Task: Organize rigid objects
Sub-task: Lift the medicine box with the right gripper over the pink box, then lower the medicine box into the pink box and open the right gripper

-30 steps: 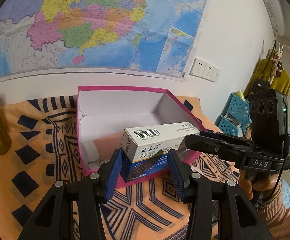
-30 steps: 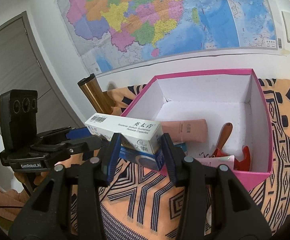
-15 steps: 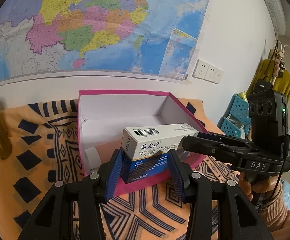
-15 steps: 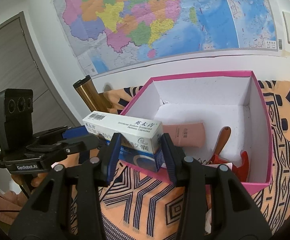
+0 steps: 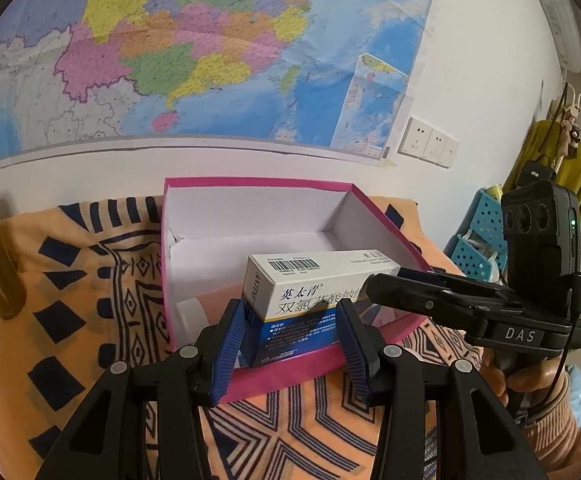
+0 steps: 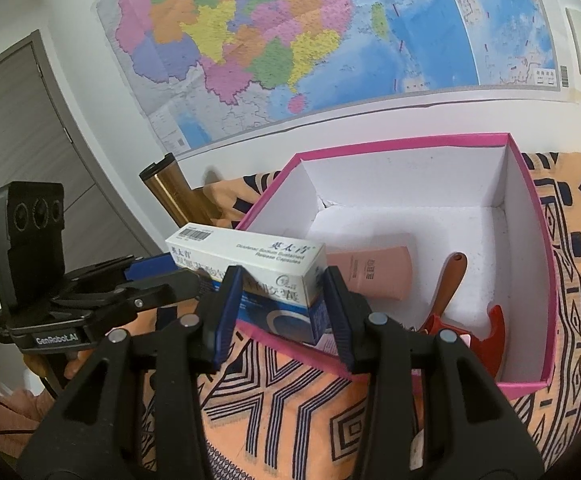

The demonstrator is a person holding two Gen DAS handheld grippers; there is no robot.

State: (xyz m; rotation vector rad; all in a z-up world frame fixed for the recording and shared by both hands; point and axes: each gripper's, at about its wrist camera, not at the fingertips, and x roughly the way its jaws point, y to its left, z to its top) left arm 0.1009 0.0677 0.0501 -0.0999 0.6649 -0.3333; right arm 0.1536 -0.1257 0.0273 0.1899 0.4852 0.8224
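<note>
Left wrist view first: the left gripper [image 5: 292, 334] has its ribbed blue pads [image 5: 229, 340] closed in against one end of the medicine carton [image 5: 306, 300], and the right gripper [image 5: 386, 294] comes in from the side and pinches the other end. So both claws are on the same carton, which hangs just over the near wall of the pink box [image 5: 250, 184] — not inside yet. The carton is glossy printed cardboard, white on top with a barcode, blue lower down, crisp-edged and long. The box is matte pink outside and plain white inside, with a small tear at a back corner. It sits on an orange cloth [image 5: 90, 280] with black geometric print (looks soft and a bit rumpled).

Right wrist view: the right gripper [image 6: 284, 312] is narrowed onto the carton's end face, and the left gripper [image 6: 178, 280] reaches in from the left, its far tips hidden behind the carton. Already lying in the box are a smooth salmon-pink tube [image 6: 374, 276] and a red tool with a wooden handle [image 6: 454, 300]. A brushed gold flask [image 6: 170, 192] stands outside by the wall.

My read is that it's partway done — two items are stowed, the carton is about to be lowered in, and the flask may be left.
</note>
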